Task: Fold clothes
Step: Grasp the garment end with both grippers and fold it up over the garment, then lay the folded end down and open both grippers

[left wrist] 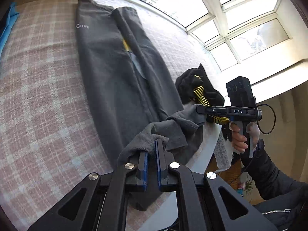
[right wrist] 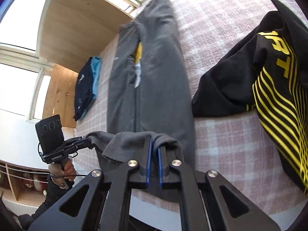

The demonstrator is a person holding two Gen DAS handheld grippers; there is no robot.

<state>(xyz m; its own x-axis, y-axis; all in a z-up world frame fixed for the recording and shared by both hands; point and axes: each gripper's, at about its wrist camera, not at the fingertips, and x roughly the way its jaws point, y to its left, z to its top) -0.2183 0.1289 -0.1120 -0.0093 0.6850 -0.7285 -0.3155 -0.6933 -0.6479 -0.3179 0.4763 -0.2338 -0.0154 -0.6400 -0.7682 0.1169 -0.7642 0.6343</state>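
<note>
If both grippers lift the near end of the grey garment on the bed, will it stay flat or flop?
Probably flop: the grey garment already droops in soft folds between the left hand-held gripper and the right hand-held gripper. It looks like thick fleece, so likely somewhat weighty, and its long body may drag on the checked blanket rather than slide freely.

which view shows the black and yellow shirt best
The right wrist view. There the black and yellow shirt fills the right side, with its yellow stripes and lettering clear on the checked bedcover. In the left wrist view it is a small crumpled heap beyond the right gripper, partly hidden by it.
</note>
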